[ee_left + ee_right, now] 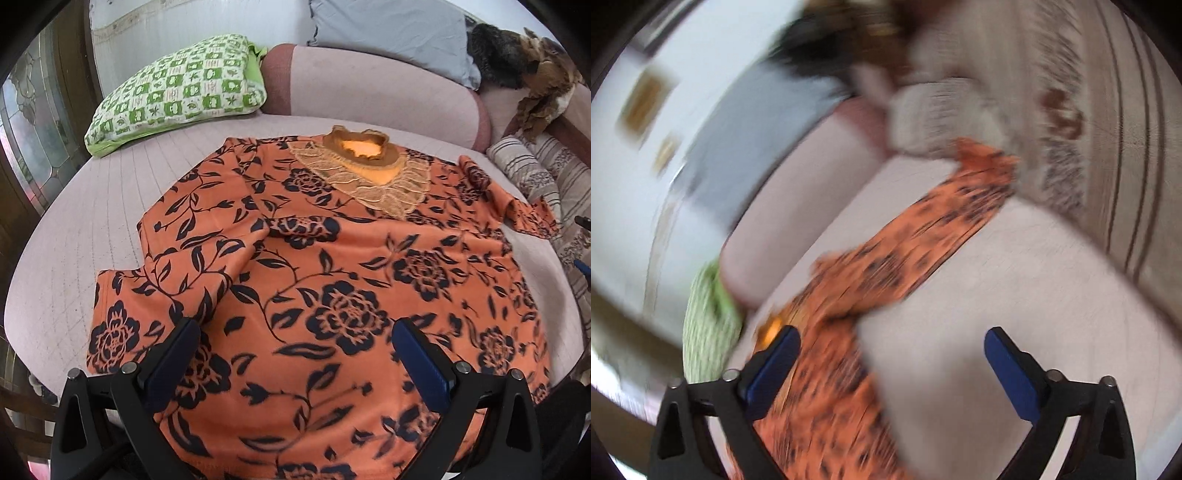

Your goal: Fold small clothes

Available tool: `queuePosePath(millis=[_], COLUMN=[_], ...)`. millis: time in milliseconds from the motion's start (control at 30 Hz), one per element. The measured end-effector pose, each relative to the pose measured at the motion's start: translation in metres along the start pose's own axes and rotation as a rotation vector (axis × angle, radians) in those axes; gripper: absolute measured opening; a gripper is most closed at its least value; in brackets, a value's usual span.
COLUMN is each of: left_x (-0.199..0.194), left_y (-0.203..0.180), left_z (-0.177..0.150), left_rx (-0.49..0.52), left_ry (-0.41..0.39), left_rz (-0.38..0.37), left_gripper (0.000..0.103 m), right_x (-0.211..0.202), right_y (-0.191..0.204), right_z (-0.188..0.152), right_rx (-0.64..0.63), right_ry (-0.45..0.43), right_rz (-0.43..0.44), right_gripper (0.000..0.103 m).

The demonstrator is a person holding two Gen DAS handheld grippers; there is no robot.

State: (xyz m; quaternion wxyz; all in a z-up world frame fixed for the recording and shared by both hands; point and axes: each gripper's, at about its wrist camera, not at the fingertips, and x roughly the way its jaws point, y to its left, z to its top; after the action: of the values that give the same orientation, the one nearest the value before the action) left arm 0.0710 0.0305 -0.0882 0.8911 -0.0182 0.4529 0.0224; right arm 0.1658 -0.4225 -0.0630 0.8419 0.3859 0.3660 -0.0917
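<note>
So the orange top with black flower print and a lace collar (332, 266) lies spread flat on the pale pink quilted bed (122, 192), one sleeve already tucked across the chest. Left tongs (295, 354) hover wide open over the hem, holding nothing. Right tongs (892, 365) are open too, blurry, near the other sleeve (945, 221). I'd guess that sleeve needs pinching and folding in next.

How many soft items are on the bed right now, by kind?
Orange floral long-sleeved top: 1
Green-and-white checked pillow: 1
Grey-blue pillow: 1
Beige striped folded blanket: 1
Brown-black furry throw: 1
Total: 5
</note>
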Motion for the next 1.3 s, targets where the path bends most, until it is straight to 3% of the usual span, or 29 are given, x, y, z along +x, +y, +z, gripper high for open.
queuePosePath(millis=[67, 133, 333, 400, 433, 467, 500, 567, 633, 800, 967, 1033, 1133, 1200, 1233, 1300], left_x=[0.008, 0.016, 0.038, 0.045, 0.049, 0.051, 0.052, 0.052, 0.051, 0.042, 0.031, 0.028, 0.03, 0.029, 0.029, 0.029], left_y=[0.004, 0.008, 0.023, 0.026, 0.028, 0.03, 0.033, 0.041, 0.053, 0.082, 0.103, 0.111, 0.123, 0.128, 0.129, 0.13], left_z=[0.004, 0.009, 0.025, 0.028, 0.029, 0.029, 0.028, 0.026, 0.025, 0.023, 0.019, 0.016, 0.013, 0.011, 0.01, 0.009], left_rx=[-0.001, -0.009, -0.053, -0.058, -0.058, -0.057, -0.056, -0.063, -0.09, -0.198, -0.244, -0.261, -0.292, -0.304, -0.304, -0.296], left_ry=[-0.002, -0.007, -0.024, -0.022, -0.017, -0.014, -0.015, -0.028, -0.043, -0.084, -0.122, -0.133, -0.123, -0.126, -0.124, -0.119], left_rz=[0.005, 0.009, -0.003, -0.007, -0.01, -0.014, -0.015, -0.01, -0.011, -0.049, -0.059, -0.058, -0.059, -0.055, -0.052, -0.048], left_gripper=[0.103, 0.103, 0.103, 0.103, 0.103, 0.103, 0.103, 0.103, 0.103, 0.103, 0.103, 0.103, 0.103, 0.103, 0.103, 0.103], right_x=[0.027, 0.054, 0.117, 0.133, 0.14, 0.143, 0.148, 0.15, 0.143, 0.095, 0.056, 0.058, 0.098, 0.144, 0.169, 0.211], right_y=[-0.024, -0.039, -0.051, -0.052, -0.052, -0.051, -0.05, -0.038, -0.004, 0.142, 0.313, 0.358, 0.387, 0.391, 0.386, 0.361], right_z=[0.038, 0.068, 0.112, 0.12, 0.124, 0.126, 0.129, 0.134, 0.134, 0.11, 0.03, -0.02, -0.084, -0.129, -0.154, -0.191], right_rx=[0.076, 0.105, 0.11, 0.116, 0.11, 0.106, 0.099, 0.031, -0.086, -0.36, -0.589, -0.626, -0.653, -0.671, -0.681, -0.678], right_ry=[-0.005, -0.013, -0.014, -0.013, -0.017, -0.024, -0.025, -0.041, -0.079, -0.127, -0.113, -0.063, 0.06, 0.168, 0.245, 0.375], right_rz=[-0.055, -0.124, -0.271, -0.305, -0.329, -0.35, -0.369, -0.376, -0.351, -0.108, 0.173, 0.255, 0.292, 0.266, 0.242, 0.197], right_gripper=[0.079, 0.074, 0.074, 0.067, 0.05, 0.015, 0.005, 0.005, 0.005, 0.005, 0.005, 0.007, 0.011, 0.048, 0.093, 0.098])
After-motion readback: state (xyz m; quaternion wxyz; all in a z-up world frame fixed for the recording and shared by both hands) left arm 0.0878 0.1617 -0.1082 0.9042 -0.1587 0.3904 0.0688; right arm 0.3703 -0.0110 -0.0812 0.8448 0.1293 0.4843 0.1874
